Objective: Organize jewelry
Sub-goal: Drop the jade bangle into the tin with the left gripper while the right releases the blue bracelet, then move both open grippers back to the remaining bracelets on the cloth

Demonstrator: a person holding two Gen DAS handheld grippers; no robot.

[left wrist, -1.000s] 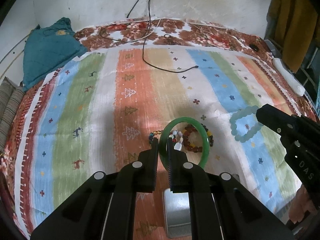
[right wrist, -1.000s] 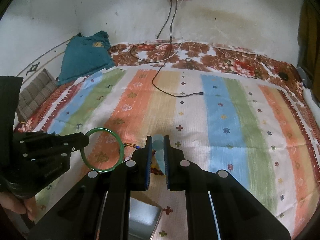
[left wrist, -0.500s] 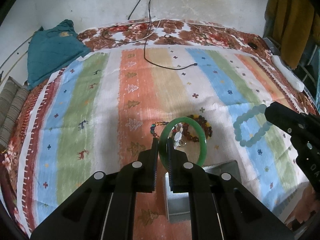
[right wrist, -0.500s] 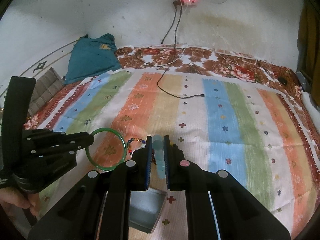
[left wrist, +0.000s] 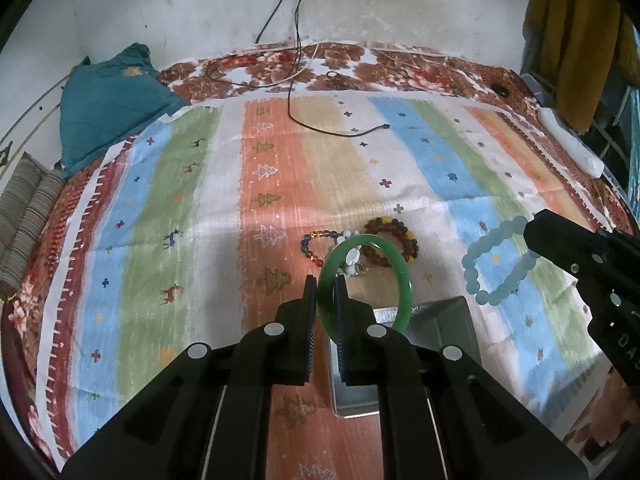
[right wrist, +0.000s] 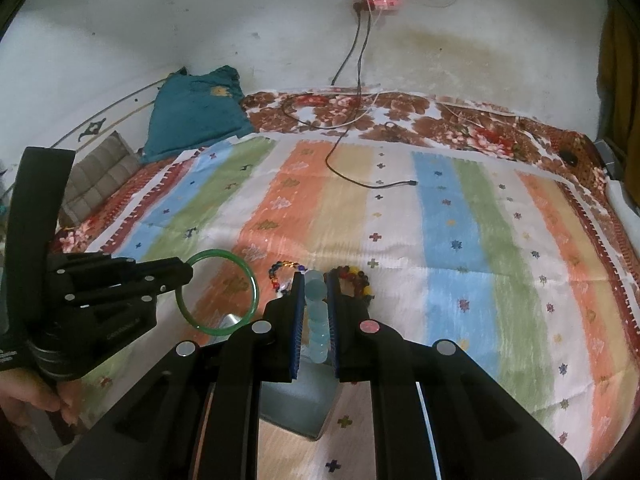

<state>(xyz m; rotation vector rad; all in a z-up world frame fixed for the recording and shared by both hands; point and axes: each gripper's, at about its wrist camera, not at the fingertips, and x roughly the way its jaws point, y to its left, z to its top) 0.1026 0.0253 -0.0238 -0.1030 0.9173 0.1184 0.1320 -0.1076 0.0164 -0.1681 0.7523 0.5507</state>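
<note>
My left gripper [left wrist: 325, 280] is shut on a green bangle [left wrist: 402, 276], held above the striped cloth; the same green bangle [right wrist: 252, 284] shows at the left of the right wrist view. My right gripper [right wrist: 314, 280] is shut on a pale blue bead bracelet [right wrist: 316, 320], and that pale blue bracelet [left wrist: 480, 248] hangs at the right in the left wrist view. A grey metal box [left wrist: 452, 336] lies open on the cloth beneath both grippers; the grey box [right wrist: 296, 404] also shows under the right fingers. A brown and yellow bead bracelet [left wrist: 406, 236] and a multicoloured bead bracelet [left wrist: 310, 246] lie just beyond.
A black charging cable [left wrist: 340, 130] trails across the striped cloth [left wrist: 180, 216] from a wall socket. A teal cushion [left wrist: 108, 104] sits at the far left, a white object [left wrist: 576, 144] at the right edge. A person's hand [right wrist: 32, 396] holds the left gripper.
Both grippers have pulled back toward the near side with their bracelets. More of the grey box shows beneath them, and the beaded bracelets on the cloth lie farther ahead.
</note>
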